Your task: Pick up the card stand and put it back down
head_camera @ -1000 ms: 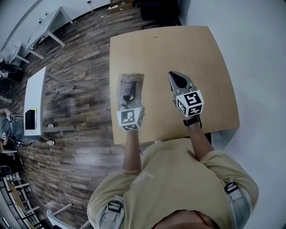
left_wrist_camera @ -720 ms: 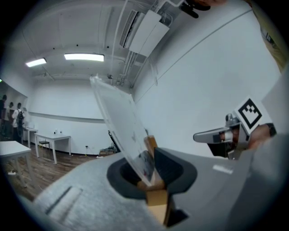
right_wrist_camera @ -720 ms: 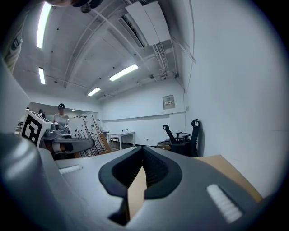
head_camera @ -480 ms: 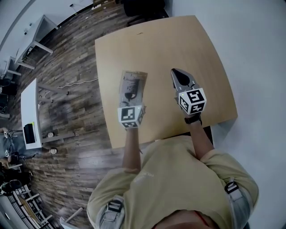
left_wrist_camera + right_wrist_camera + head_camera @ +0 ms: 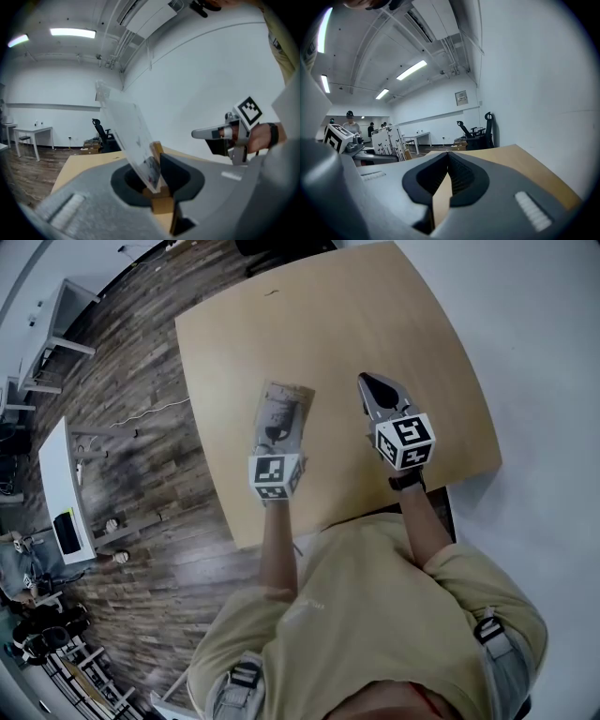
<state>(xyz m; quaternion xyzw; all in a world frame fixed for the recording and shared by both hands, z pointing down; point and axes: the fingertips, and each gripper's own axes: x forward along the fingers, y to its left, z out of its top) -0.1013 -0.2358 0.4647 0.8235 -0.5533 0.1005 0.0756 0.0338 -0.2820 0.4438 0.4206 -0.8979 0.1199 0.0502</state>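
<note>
The card stand [image 5: 285, 405], a clear sheet with a printed card in a small wooden base, is held over the tan table [image 5: 328, 324]. My left gripper [image 5: 278, 439] is shut on it. In the left gripper view the sheet [image 5: 125, 133] leans left, and the wooden base [image 5: 157, 154] is pinched in my left gripper [image 5: 158, 174]. My right gripper [image 5: 368, 382] hovers to the right of the stand, shut and empty; its jaws meet in the right gripper view [image 5: 448, 165]. From there the card stand [image 5: 386, 142] shows at the left.
The table's near edge [image 5: 309, 529] runs just in front of the person's body. Wooden floor [image 5: 141, 409] and a white desk [image 5: 58, 486] lie to the left. Office chairs [image 5: 476, 131] stand past the far edge, and people [image 5: 349, 124] stand far off.
The head view has swung, so the table sits further left and up in the picture. Both grippers keep nearly the same places, and the left one still holds the stand.
</note>
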